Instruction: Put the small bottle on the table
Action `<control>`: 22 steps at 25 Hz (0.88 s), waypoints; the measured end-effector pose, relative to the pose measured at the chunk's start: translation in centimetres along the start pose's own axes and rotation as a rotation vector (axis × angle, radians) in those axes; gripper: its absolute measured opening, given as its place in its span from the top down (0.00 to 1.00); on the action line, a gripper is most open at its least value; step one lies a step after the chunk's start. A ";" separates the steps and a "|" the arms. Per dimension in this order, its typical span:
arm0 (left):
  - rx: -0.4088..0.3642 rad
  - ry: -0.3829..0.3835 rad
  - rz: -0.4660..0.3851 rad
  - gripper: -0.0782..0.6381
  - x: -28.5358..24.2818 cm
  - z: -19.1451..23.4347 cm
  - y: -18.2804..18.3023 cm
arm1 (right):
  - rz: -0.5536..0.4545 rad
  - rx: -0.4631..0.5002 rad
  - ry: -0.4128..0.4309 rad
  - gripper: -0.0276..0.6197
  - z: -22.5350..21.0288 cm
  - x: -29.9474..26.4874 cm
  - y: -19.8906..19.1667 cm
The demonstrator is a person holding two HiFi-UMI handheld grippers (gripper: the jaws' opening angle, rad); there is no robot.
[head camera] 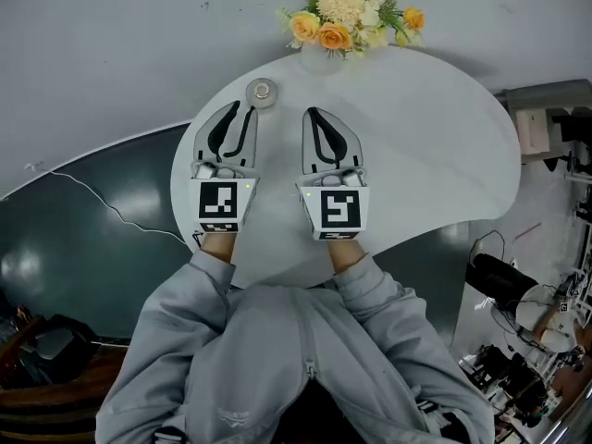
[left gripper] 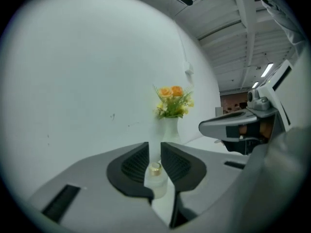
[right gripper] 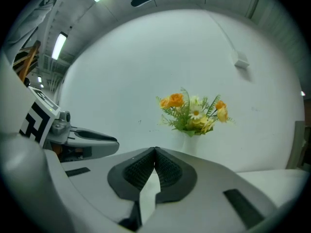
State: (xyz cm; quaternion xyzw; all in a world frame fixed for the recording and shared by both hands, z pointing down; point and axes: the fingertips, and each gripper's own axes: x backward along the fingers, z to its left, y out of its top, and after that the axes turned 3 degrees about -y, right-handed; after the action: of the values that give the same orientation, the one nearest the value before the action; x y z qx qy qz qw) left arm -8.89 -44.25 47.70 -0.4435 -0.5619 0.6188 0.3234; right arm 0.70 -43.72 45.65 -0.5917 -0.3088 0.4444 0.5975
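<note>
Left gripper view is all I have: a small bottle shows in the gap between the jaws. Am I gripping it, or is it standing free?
Observer: Free. From the head view the small bottle stands upright on the white table, just beyond the tips of the left gripper, not between them.
Operator: What about the right gripper? I see only its side.
Observer: The right gripper view shows the right gripper shut, tips touching, nothing between them.
Operator: Is the bottle safely placed?
Observer: From above it stands near the table's far rim, left of the vase of flowers and apart from it.
</note>
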 end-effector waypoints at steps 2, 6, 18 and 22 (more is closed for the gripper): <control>-0.004 0.003 -0.013 0.83 1.2 -0.3 1.8 | -0.011 -0.007 -0.018 0.92 0.1 1.0 1.3; -0.027 -0.002 -0.031 0.88 3.8 -1.3 4.8 | -0.033 -0.011 -0.024 0.92 0.9 3.5 4.0; -0.058 0.042 -0.101 0.88 12.9 -4.0 14.0 | -0.070 0.004 -0.030 0.92 1.7 10.9 11.4; -0.048 0.056 -0.107 0.88 15.3 -4.4 14.9 | -0.101 0.024 -0.016 0.92 2.2 13.1 13.5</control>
State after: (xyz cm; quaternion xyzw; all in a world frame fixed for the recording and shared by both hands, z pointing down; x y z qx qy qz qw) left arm -9.47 -31.03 30.35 -0.4375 -0.5902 0.5744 0.3610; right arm 1.96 -32.29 30.54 -0.5646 -0.3377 0.4221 0.6237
